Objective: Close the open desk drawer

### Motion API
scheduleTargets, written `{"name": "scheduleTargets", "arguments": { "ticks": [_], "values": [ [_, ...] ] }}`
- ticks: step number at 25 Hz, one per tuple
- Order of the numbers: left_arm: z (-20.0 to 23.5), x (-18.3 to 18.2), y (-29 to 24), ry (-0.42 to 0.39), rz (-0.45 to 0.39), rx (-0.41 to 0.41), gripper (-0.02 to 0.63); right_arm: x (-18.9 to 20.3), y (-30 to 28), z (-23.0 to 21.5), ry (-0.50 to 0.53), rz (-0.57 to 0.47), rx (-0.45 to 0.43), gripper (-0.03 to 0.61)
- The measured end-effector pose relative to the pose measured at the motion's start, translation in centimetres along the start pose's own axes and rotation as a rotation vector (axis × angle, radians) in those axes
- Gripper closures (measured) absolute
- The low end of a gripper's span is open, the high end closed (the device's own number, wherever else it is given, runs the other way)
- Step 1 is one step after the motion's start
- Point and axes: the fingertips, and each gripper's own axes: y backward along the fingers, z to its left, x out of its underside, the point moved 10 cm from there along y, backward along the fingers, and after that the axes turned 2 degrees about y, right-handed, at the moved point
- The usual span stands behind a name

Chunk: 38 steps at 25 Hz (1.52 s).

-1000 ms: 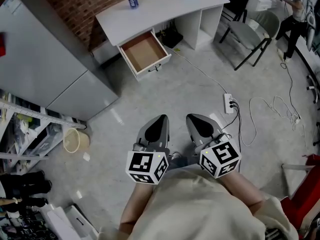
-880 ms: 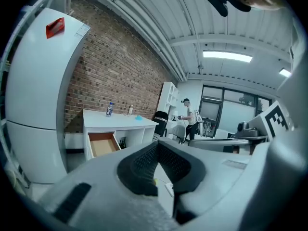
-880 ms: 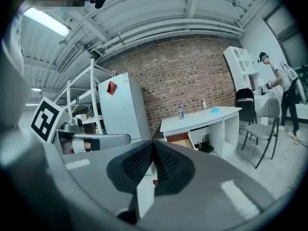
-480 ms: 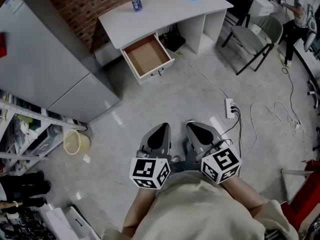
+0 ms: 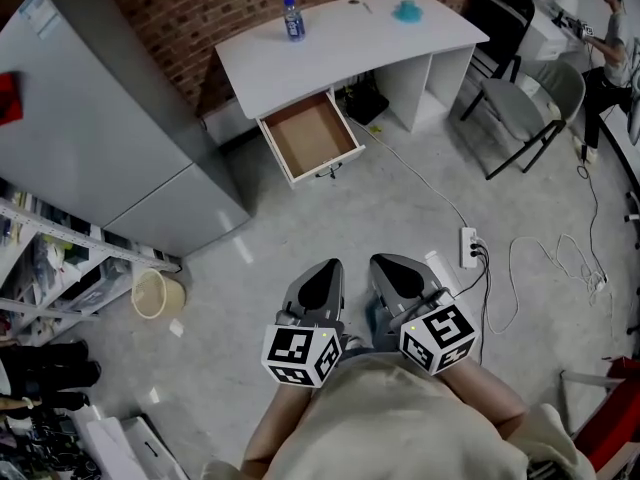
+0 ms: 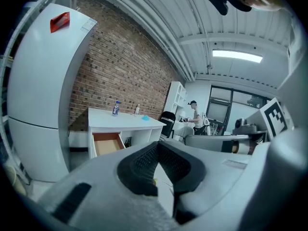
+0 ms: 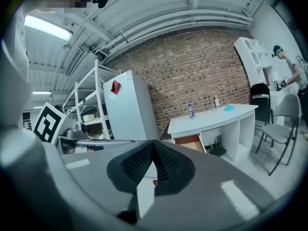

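Across the floor, the drawer is seen open beneath the tabletop; left hand-held gripper and right hand-held gripper, both clenched empty, should be brought squarely against its front.

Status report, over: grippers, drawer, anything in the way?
Left gripper and right gripper shut, empty, side by side. Drawer open under the desk, far off, not reached. Power strip and cable lie right of the path.
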Motion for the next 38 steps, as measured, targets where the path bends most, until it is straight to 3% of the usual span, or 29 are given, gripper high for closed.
{"name": "scheduleTargets", "arguments": {
  "ticks": [21,38],
  "values": [
    [4.3,-6.6,-14.3,0.086,-0.023,-0.146,0.609,-7.4,-11.9,-13.6,0.020,0.055,-0.162,0.571],
    [4.3,-7.9,-23.8,0.123,-0.052,-0.283,0.609,-10.0,-16.4,-24.4,0.019,0.073,-0.287,0.571]
  ]
}}
